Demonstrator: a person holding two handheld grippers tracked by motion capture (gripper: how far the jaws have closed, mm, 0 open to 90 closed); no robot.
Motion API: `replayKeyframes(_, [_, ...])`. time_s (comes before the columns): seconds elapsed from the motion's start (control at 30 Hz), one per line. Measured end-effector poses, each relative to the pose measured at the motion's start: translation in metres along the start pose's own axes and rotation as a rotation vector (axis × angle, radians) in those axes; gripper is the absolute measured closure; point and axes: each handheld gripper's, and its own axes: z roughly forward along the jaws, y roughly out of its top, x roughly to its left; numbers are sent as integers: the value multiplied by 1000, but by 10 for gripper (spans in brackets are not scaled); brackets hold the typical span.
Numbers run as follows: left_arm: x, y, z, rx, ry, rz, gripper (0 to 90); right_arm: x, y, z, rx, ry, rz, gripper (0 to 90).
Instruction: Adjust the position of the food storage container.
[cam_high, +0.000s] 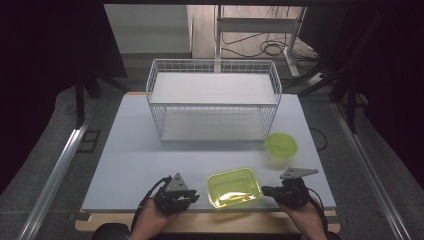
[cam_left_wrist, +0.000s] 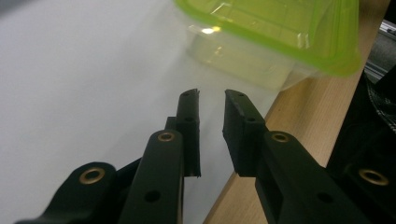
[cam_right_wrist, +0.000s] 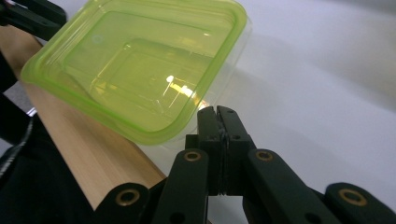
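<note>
high view: dim, dark vignette at sides and corners, worktop (cam_high: 150, 150) evenly lit from above, soft low-res. glare streaks on the green container lid (cam_right_wrist: 140, 70) in both gripper views. left gripper view: container blurred, white surface washed out. near claw parts soft, slightly out of focus.

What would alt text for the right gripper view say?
A shut hand-held gripper points at the near corner of a rectangular green container, which sits on a white table by its wooden edge.
</note>
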Motion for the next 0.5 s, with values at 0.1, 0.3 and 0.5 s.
replayKeyframes(0.1, [0, 0, 2, 13, 2, 1, 762, 7, 5, 7, 9, 20, -14, 880])
replayKeyframes(0.3, [5, -1, 2, 24, 26, -33, 758, 17, 14, 19, 13, 49, -41, 879])
replayKeyframes(0.5, [10, 0, 3, 31, 50, -57, 759, 21, 19, 27, 14, 54, -41, 879])
